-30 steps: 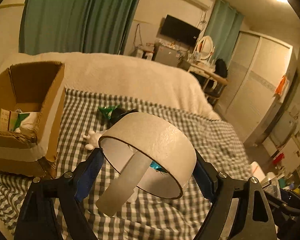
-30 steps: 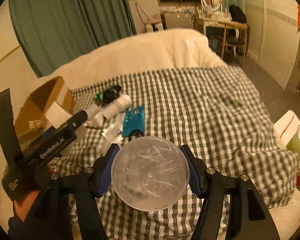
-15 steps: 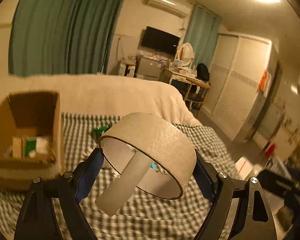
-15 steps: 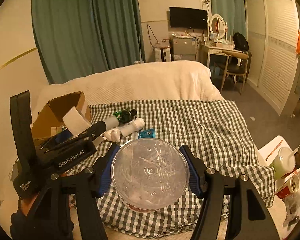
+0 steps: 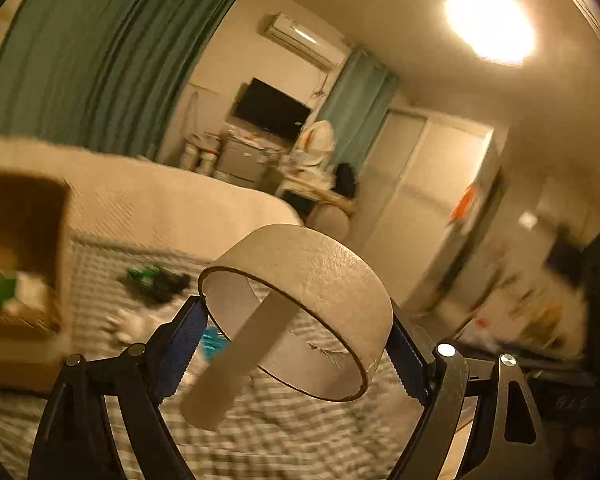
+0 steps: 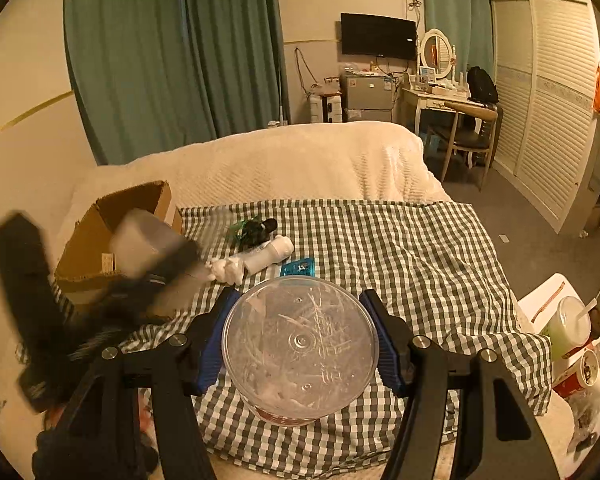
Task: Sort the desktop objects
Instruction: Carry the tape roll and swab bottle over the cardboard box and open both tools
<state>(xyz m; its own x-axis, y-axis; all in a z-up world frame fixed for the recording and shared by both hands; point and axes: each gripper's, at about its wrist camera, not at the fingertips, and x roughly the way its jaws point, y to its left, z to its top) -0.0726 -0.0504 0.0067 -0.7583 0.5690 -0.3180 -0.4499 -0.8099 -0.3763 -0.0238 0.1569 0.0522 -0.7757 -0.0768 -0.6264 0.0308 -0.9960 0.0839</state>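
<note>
Left gripper [image 5: 296,344] clamping one tape roll [image 5: 300,304], right gripper [image 6: 300,340] clamping one clear tub [image 6: 300,344], one cardboard box [image 6: 100,236]

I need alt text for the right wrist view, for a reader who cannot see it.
The right tongs grip a clear round container above a checked cloth on a bed. Beyond lie a white tube, a small blue packet and an open cardboard box; the left tongs are blurred.
</note>
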